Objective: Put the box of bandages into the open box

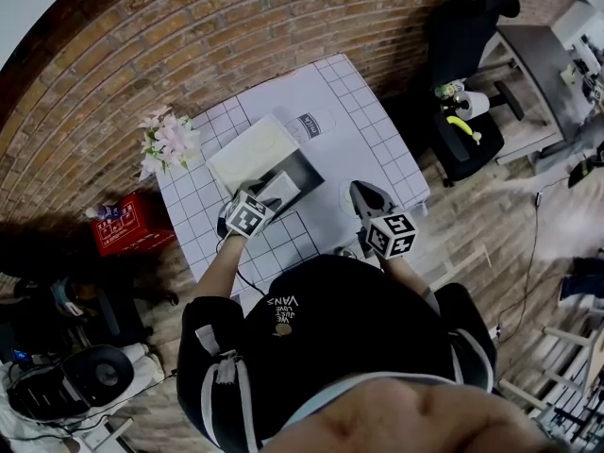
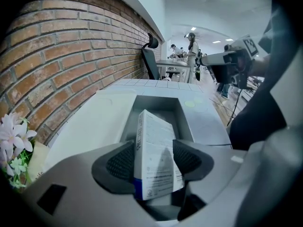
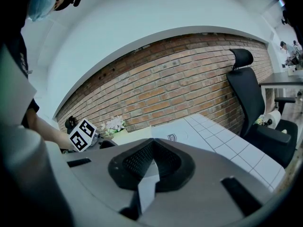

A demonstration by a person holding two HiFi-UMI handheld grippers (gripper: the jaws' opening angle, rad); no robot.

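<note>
The box of bandages point(image 2: 154, 155), white with a blue end, stands on edge between the pads of my left gripper point(image 2: 152, 148). It leans slightly and the pads stand just off its sides, so the gripper is open. Right ahead of it lies the open box point(image 2: 158, 99), a grey tray with its white lid point(image 1: 253, 152) beside it. In the head view my left gripper point(image 1: 271, 194) hovers at the near end of the open box point(image 1: 300, 173). My right gripper point(image 1: 360, 191) hangs to the right over the table, shut and empty point(image 3: 152, 143).
The white tiled table point(image 1: 377, 130) stands against a brick wall. Pink flowers point(image 1: 170, 140) sit at its far left corner. A red crate point(image 1: 127, 225) is on the floor to the left, and a black office chair point(image 1: 467, 83) stands off the far right.
</note>
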